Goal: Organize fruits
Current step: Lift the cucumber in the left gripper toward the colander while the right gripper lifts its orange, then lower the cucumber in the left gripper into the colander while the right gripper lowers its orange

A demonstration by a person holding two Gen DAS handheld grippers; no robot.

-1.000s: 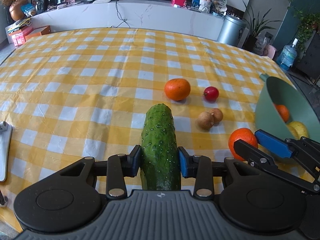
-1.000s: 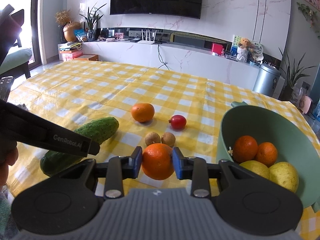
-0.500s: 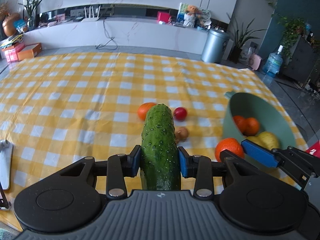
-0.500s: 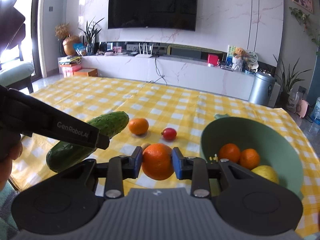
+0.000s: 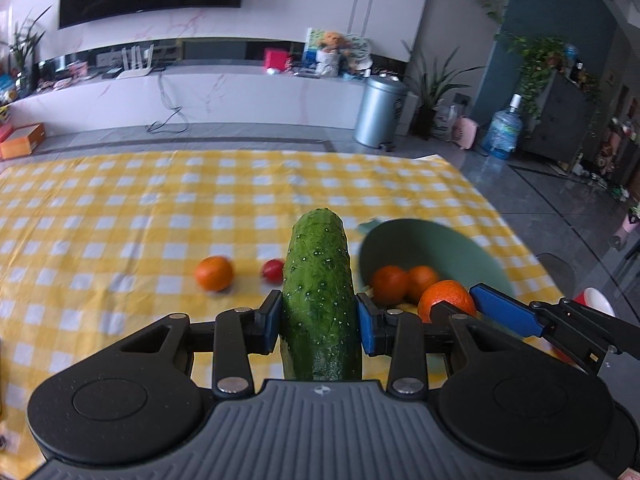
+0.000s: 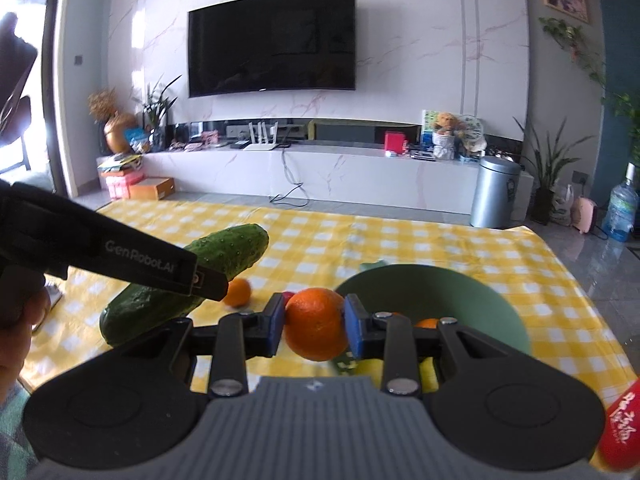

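left wrist view: left tongs [image 5: 318,322] clamp a bumpy dark-green cucumber [image 5: 318,288]; right tongs [image 6: 314,330] grip a seemingly smooth orange [image 6: 316,328].

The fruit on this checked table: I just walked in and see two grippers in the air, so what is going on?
A person is sorting produce with a handheld gripper in each hand. The left gripper is clamped on a cucumber, and the right gripper is clamped on an orange; both are held above the table near the green bowl. The bowl already holds a few oranges and some yellow fruit. Another orange and a small red fruit lie on the yellow checked tablecloth.
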